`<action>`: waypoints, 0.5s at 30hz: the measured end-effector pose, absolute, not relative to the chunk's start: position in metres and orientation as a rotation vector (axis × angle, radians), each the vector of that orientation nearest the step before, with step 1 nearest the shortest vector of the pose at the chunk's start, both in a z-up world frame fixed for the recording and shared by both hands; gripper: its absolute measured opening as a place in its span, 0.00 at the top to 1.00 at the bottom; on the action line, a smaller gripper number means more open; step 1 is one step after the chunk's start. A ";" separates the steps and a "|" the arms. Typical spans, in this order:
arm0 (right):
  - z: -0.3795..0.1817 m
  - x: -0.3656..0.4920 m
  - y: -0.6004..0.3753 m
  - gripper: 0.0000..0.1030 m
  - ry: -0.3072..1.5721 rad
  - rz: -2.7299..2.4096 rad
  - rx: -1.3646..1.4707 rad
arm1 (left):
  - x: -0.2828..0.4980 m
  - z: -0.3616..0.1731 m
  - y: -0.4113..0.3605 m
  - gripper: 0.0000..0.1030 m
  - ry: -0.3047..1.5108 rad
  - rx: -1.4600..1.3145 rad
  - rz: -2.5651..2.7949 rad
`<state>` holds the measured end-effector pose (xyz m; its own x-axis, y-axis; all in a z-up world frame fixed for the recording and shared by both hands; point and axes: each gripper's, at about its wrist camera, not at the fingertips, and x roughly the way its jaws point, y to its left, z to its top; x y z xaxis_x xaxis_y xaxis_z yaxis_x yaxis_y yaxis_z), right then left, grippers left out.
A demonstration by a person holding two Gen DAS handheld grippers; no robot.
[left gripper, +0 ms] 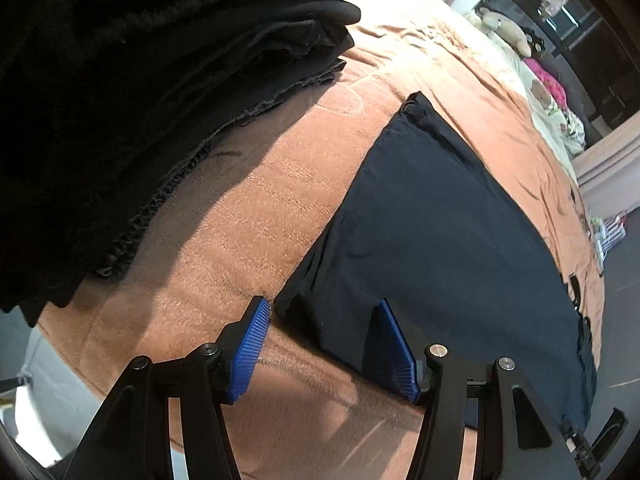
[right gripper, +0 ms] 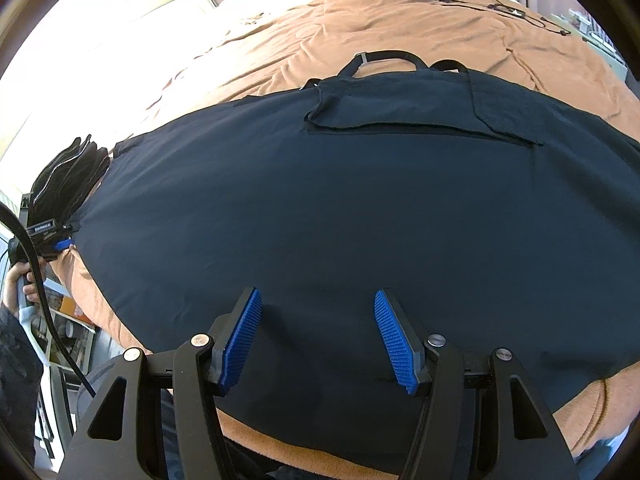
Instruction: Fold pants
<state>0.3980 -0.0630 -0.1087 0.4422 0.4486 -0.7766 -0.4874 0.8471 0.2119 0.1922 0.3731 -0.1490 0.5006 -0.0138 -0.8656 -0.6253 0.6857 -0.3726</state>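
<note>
I'm over a bed covered by a tan blanket (right gripper: 280,40), with the dark navy pants (right gripper: 320,208) spread flat across it. My right gripper (right gripper: 318,336) is angled down over the near part of the pants, jaws spread, nothing between the blue pads (right gripper: 240,344). My left gripper (left gripper: 324,346) is also spread, at the corner of the pants (left gripper: 440,220); one pad sits against the cloth edge, but I can't tell whether it presses. A black clothing pile (left gripper: 140,100) fills the upper left, partly cut off. A hand (right gripper: 22,288) holds the left gripper's handle.
</note>
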 end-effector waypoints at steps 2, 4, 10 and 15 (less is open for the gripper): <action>-0.109 0.399 -0.064 0.44 0.948 0.580 -0.040 | 0.190 -0.149 0.375 0.44 0.972 -0.763 0.415; -0.109 0.399 -0.064 0.44 0.946 0.580 -0.038 | 0.187 -0.147 0.372 0.44 0.958 -0.757 0.416; -0.103 0.395 -0.065 0.44 0.909 0.602 -0.015 | 0.183 -0.147 0.366 0.55 0.927 -0.765 0.437; -0.100 0.391 -0.064 0.44 0.881 0.628 -0.009 | 0.185 -0.147 0.368 0.89 0.912 -0.752 0.493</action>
